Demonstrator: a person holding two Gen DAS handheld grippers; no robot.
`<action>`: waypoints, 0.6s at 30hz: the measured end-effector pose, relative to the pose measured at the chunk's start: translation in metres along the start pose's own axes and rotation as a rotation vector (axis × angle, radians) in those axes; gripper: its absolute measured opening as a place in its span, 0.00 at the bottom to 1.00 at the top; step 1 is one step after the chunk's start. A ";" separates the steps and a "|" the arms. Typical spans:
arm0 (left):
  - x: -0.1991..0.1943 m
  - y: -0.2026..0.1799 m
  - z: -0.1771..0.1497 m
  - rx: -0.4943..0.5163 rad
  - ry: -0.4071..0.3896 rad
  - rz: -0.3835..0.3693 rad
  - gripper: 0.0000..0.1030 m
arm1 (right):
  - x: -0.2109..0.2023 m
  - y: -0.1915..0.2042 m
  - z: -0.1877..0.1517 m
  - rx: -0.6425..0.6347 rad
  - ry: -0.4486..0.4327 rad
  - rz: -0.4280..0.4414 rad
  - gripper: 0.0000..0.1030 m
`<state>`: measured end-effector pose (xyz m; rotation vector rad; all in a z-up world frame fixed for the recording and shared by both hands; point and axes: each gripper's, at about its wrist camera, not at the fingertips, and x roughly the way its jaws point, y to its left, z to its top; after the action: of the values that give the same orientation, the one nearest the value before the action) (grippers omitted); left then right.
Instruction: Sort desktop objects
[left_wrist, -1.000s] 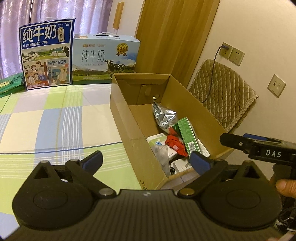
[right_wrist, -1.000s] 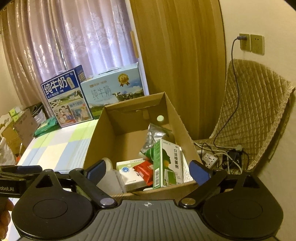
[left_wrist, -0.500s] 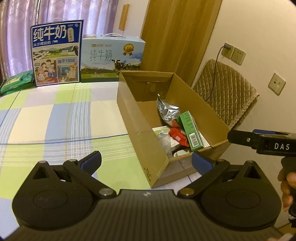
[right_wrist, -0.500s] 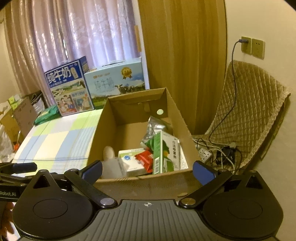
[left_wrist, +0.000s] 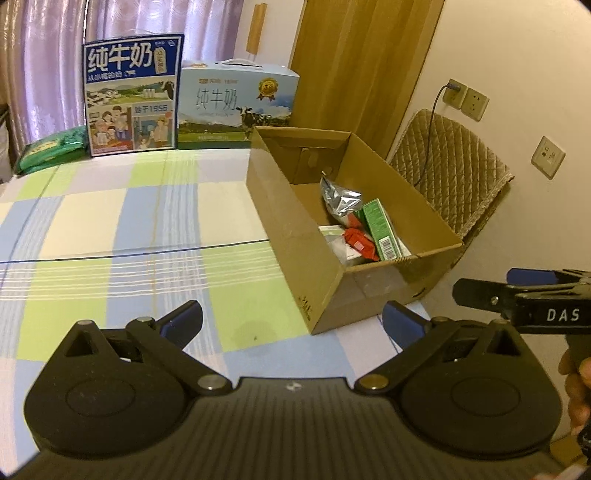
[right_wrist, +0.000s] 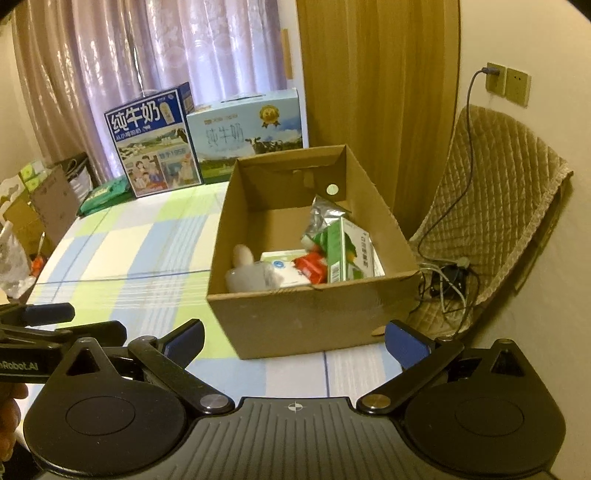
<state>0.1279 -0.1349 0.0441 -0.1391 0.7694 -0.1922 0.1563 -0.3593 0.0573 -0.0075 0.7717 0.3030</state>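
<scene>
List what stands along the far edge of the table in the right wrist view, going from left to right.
Green packet → dark blue milk carton box → light blue milk carton box → open cardboard box, which sits nearer the camera, with sorted items inside.

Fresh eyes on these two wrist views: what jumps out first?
The open cardboard box at the table's right edge, holding a green carton, a red packet, a silver foil bag and a pale plush toy. Behind it, two milk gift boxes stand against the curtain at the far end of the checked tablecloth. Both the left gripper and right gripper hang open and empty in front of the box.
</scene>
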 end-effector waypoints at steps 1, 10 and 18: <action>-0.003 0.000 -0.001 -0.002 0.001 -0.001 0.99 | -0.003 0.002 -0.002 -0.003 0.002 -0.004 0.98; -0.032 -0.001 -0.017 0.020 -0.001 0.010 0.99 | -0.024 0.009 -0.017 0.048 0.026 -0.019 0.98; -0.041 -0.007 -0.036 0.020 0.030 0.032 0.99 | -0.042 0.023 -0.029 0.000 0.018 -0.053 0.98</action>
<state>0.0730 -0.1348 0.0479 -0.1048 0.7986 -0.1723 0.1018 -0.3518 0.0677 -0.0309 0.7877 0.2530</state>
